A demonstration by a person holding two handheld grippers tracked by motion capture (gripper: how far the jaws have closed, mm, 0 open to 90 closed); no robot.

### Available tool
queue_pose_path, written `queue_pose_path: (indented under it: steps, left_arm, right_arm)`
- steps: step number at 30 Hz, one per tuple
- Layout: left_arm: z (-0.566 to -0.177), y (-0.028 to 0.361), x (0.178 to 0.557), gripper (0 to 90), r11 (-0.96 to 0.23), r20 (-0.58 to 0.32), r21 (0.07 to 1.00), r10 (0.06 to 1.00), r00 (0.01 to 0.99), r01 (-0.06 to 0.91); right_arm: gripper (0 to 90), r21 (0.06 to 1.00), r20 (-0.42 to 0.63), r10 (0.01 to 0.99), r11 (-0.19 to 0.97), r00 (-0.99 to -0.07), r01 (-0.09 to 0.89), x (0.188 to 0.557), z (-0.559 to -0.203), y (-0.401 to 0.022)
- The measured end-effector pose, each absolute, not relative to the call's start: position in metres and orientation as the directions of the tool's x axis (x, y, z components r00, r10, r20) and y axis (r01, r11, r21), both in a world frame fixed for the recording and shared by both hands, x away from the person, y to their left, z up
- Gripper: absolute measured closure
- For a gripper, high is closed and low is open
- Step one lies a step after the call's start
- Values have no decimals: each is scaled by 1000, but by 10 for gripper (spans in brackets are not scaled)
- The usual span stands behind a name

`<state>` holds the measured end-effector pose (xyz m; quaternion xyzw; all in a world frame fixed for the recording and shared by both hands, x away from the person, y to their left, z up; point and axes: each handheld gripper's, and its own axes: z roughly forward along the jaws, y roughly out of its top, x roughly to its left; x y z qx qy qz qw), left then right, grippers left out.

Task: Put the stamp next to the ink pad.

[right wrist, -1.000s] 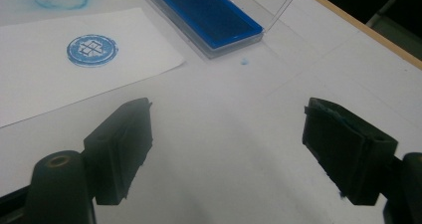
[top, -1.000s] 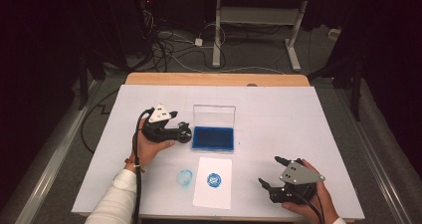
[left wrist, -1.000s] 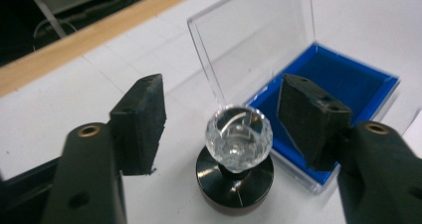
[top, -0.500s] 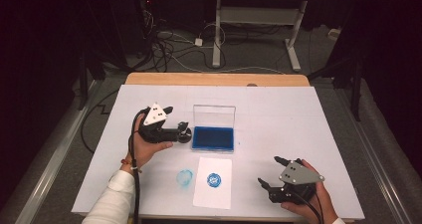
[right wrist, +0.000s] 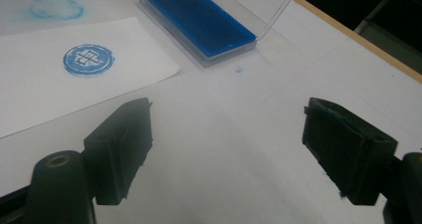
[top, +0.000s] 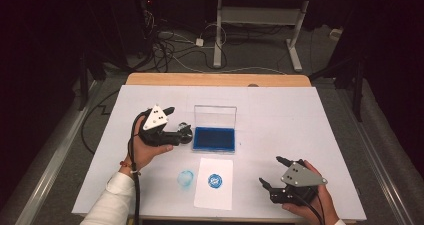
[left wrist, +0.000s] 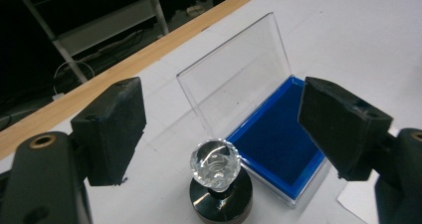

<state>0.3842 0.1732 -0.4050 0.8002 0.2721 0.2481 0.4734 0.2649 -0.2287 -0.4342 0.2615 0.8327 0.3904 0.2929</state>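
We see a stamp (left wrist: 217,184) with a clear, bumpy knob on a dark round base. It stands on the white tabletop (top: 300,115), just beside the open blue ink pad (top: 214,138). Our left gripper (left wrist: 219,129) is spread wide around the knob and holds nothing. Our right gripper (right wrist: 234,154) is spread wide too (it has nothing in it). The knob looks hard and slippery, so we think we should squeeze it on its sides.
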Motion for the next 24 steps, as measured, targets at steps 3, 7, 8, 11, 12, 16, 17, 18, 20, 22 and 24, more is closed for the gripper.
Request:
queue_pose_path:
  steps: [3, 7, 8, 11, 12, 16, 17, 18, 20, 22, 24]
  left_arm:
    - [-402, 172, 380, 187, -412, 155, 892, 661, 734, 183]
    - [-399, 168, 374, 189, -420, 159, 892, 639, 753, 167]
    - [-398, 166, 372, 190, -424, 166, 891, 633, 756, 160]
    - [-396, 163, 368, 190, -427, 172, 892, 621, 765, 146]
    - [-395, 162, 367, 190, -428, 174, 892, 619, 766, 144]
    - [-393, 158, 361, 189, -438, 183, 889, 601, 778, 129]
    - [-393, 158, 359, 189, -439, 185, 889, 598, 780, 126]
    - [-392, 158, 357, 190, -437, 184, 891, 596, 782, 124]
    - [-392, 158, 354, 192, -438, 186, 891, 592, 784, 119]
    - [-392, 158, 350, 193, -443, 193, 889, 587, 787, 113]
    - [-392, 158, 348, 193, -447, 194, 888, 583, 789, 112]
  right_arm:
    - [198, 811, -290, 677, 549, -676, 202, 265, -433, -230]
    - [196, 823, -302, 699, 534, -649, 193, 264, -430, -232]
    - [195, 827, -300, 700, 529, -649, 189, 264, -430, -233]
    - [184, 832, -299, 708, 522, -640, 189, 264, -428, -235]
    - [181, 834, -298, 712, 518, -636, 190, 264, -428, -236]
    - [172, 841, -295, 722, 506, -625, 188, 264, -427, -238]
    - [171, 842, -298, 724, 507, -623, 186, 264, -426, -239]
    - [171, 844, -299, 726, 504, -620, 184, 264, -426, -240]
    - [171, 848, -297, 729, 499, -617, 181, 264, -425, -241]
    - [170, 852, -295, 734, 492, -612, 179, 264, -424, -242]
    - [169, 855, -292, 736, 487, -611, 179, 264, -422, -243]
